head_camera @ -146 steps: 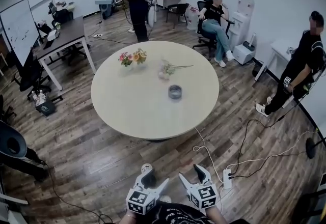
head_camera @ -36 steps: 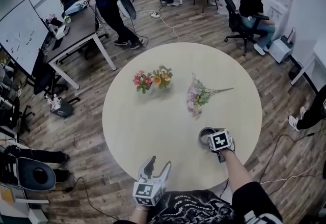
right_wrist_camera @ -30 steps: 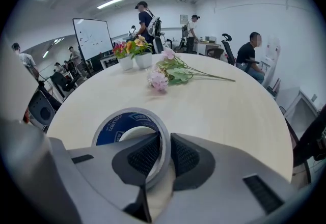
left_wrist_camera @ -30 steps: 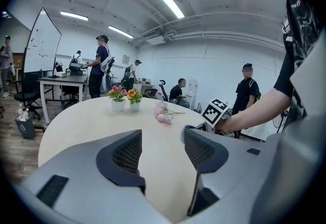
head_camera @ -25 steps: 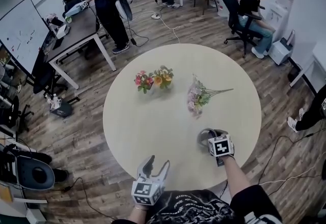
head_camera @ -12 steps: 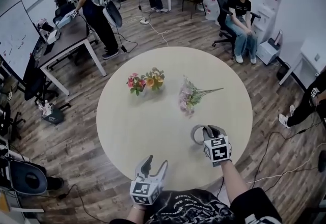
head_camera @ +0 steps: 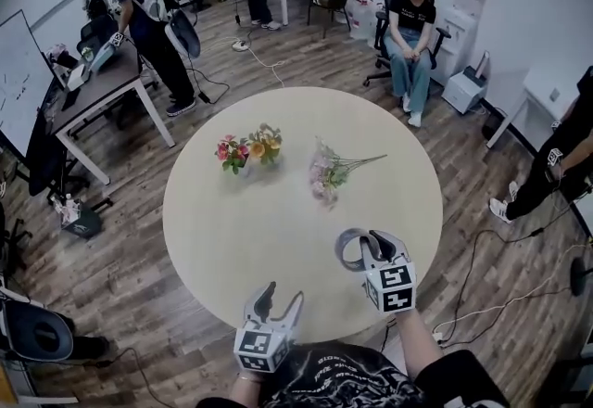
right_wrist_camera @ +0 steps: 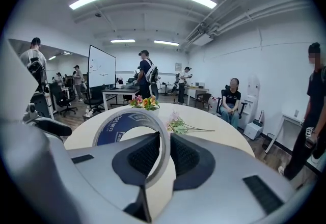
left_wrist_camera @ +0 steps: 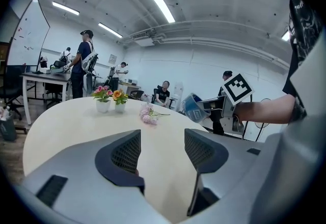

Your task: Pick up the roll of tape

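Low and right of centre in the head view, the right claw (head_camera: 369,244) is clamped on the tape (head_camera: 348,250), pinching its wall with one jaw inside its hole, so the tape stands on edge and should not slip off. It hangs above the surface (head_camera: 241,230), near its front edge. Lower centre, the left claw (head_camera: 278,301) waits gaping and empty, likely unneeded for this grab.

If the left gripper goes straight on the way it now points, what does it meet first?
Probably the bare table top: it fills the view between the open jaws of the left gripper. The loose pink flowers lie farther on, depth unclear.
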The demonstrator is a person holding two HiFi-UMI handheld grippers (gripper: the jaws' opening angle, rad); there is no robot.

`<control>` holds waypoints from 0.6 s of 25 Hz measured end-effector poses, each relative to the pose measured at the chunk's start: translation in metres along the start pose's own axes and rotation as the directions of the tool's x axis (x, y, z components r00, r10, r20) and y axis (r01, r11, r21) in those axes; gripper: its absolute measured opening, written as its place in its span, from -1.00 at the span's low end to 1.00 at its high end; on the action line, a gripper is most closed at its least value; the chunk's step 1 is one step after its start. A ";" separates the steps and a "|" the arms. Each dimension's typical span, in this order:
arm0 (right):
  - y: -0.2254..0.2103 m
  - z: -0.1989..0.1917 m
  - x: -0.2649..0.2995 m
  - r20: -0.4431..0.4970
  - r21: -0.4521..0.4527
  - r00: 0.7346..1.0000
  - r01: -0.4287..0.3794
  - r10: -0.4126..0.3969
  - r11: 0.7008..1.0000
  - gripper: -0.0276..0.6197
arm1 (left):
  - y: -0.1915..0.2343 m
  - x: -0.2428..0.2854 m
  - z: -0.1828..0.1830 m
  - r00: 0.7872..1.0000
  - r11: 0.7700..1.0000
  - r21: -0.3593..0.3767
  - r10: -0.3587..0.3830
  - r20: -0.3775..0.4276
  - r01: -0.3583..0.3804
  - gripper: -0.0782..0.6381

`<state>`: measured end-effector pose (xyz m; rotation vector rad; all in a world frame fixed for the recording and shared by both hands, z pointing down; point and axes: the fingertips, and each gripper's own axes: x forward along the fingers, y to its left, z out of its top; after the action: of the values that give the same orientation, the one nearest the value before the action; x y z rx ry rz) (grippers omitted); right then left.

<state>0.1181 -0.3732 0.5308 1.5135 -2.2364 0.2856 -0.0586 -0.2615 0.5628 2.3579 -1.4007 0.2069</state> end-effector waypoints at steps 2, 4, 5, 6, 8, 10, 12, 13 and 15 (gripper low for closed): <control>0.004 0.001 -0.012 0.023 0.000 1.000 0.015 -0.015 1.000 -0.69 | -0.004 0.000 -0.002 1.000 1.000 0.007 -0.021 0.002 0.021 0.01; 0.007 0.000 -0.025 0.039 0.006 0.999 0.036 -0.036 0.999 -0.69 | -0.009 -0.001 -0.002 0.999 0.999 0.016 -0.049 0.001 0.049 0.01; 0.009 -0.001 -0.032 0.044 0.011 0.998 0.047 -0.047 0.999 -0.69 | -0.012 -0.002 -0.002 0.998 0.998 0.021 -0.062 0.000 0.062 0.01; 0.012 -0.002 -0.039 0.049 0.015 0.997 0.056 -0.057 0.998 -0.69 | -0.014 -0.004 -0.001 0.997 0.997 0.024 -0.074 0.001 0.074 0.01; 0.017 -0.005 -0.054 0.059 0.022 0.996 0.070 -0.071 0.997 -0.69 | -0.020 -0.006 0.000 0.995 0.995 0.029 -0.096 0.007 0.095 0.01; 0.022 -0.008 -0.068 0.071 0.022 0.994 0.080 -0.082 0.997 -0.69 | -0.026 -0.007 0.001 0.993 0.992 0.038 -0.118 0.009 0.118 0.01; 0.027 -0.012 -0.080 0.079 0.013 0.992 0.095 -0.095 0.995 -0.69 | -0.031 -0.010 0.001 0.990 0.989 0.047 -0.138 0.007 0.138 0.01; 0.029 -0.015 -0.087 0.080 0.010 0.991 0.103 -0.103 0.995 -0.69 | -0.033 -0.012 0.000 0.989 0.988 0.049 -0.146 0.007 0.146 0.01; 0.035 -0.021 -0.099 0.083 0.011 0.990 0.116 -0.116 0.993 -0.69 | -0.036 -0.016 0.000 0.987 0.986 0.051 -0.162 0.006 0.162 0.01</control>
<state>0.1220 -0.2686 0.5064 1.6798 -2.2009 0.1974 -0.0352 -0.2336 0.5484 2.5025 -1.2136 0.1870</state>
